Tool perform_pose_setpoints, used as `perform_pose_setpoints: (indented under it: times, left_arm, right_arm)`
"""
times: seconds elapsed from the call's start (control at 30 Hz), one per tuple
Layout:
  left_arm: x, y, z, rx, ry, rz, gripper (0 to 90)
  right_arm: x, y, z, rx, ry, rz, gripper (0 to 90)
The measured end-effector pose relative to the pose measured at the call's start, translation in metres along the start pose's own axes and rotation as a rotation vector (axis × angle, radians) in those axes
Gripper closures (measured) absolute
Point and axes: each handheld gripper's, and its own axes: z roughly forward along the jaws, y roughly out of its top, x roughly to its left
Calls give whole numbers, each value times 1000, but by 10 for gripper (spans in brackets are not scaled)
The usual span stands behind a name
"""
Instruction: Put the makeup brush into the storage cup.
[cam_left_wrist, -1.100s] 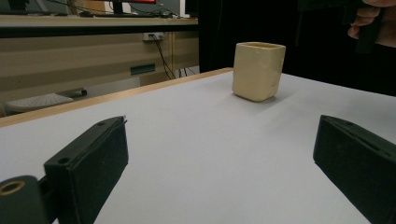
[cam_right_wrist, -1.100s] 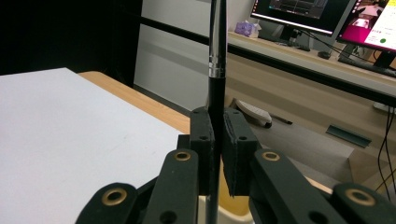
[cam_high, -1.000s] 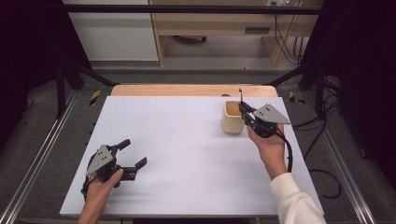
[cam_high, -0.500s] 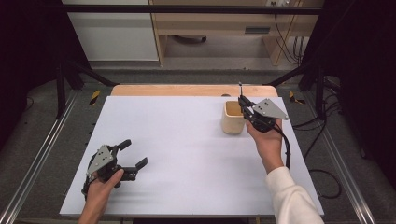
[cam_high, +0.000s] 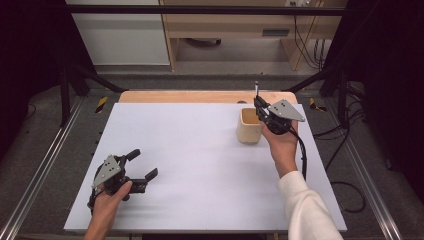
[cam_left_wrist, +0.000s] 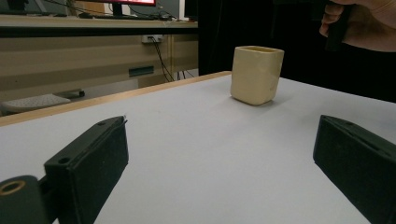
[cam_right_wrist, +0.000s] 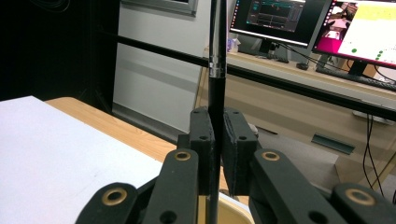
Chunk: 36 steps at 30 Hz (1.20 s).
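Right gripper (cam_high: 258, 106) up at the far right of the white table (cam_high: 200, 165), jaws pressed together on a thin black pen (cam_right_wrist: 216, 70) — pen upright, its lower end dropping toward the mouth of the cream cup (cam_high: 249, 126) directly below; cannot tell whether the tip touches the cup. In the right gripper view, black shaft rising straight between the two pads (cam_right_wrist: 201, 135), a silver ring partway up, cup rim (cam_right_wrist: 233, 210) pale at the bottom edge. Cup standing upright on the table near the far wooden edge (cam_high: 200, 96), just left of the right hand (cam_high: 280, 145). Left gripper (cam_high: 141, 165) low at the near left of the table, well apart from the cup, jaws spread wide with nothing between them — in the left gripper view the cup (cam_left_wrist: 257, 73) seen across bare white surface, framed between the two black jaws, right hand (cam_left_wrist: 364, 23) above and to its right
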Motion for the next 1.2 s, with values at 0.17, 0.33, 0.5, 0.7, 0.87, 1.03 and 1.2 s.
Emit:
perform_pose_setpoints:
  times: [0.17,0.33,0.5,0.7,0.87,1.03,1.2]
  left_arm:
    - [0,0,0,0,-1,1,31]
    - [0,0,0,1,-2,4,31]
    - [0,0,-1,-2,1,2,31]
    - [1,1,-1,0,-1,6,32]
    - [1,1,-2,-3,-1,5,32]
    - [1,1,-2,-2,-1,6,33]
    - [1,1,-1,-3,0,4,33]
  right_arm:
    - [1,-3,4,5,-4,-1,836]
    - [0,-5,6,11,-5,-5,836]
    - [-1,-6,7,14,-16,-9,836]
    - [-1,-7,8,10,-18,-2,836]
    - [-1,-8,8,16,-18,0,836]
    - [-1,-10,9,23,-13,-3,836]
    - [0,-14,11,34,-9,-5,836]
